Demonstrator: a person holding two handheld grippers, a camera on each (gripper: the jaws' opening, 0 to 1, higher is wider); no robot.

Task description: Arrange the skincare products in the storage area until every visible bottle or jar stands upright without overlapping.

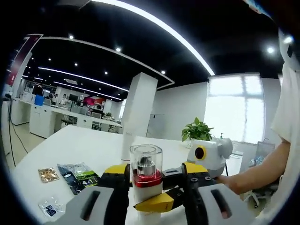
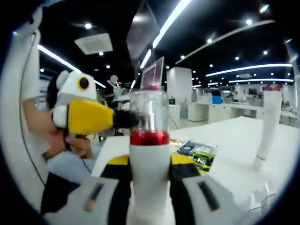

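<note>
Bottle [image 1: 146,180]: upright, lifted above the table [image 1: 89,145], clear cap, red band.
Left gripper [image 1: 154,187]: jaws pinching bottle near the band.
Right gripper [image 2: 149,180]: jaws clamped on white body.
Risk: two opposing pulls could twist the bottle loose; uneven release, bottle tips.

No legible text or labels anywhere.

The pump bottle [image 1: 146,174] has a clear glossy plastic cap; foil sachets [image 1: 77,176] shine on the smooth matt white surface [image 1: 89,145].
</note>
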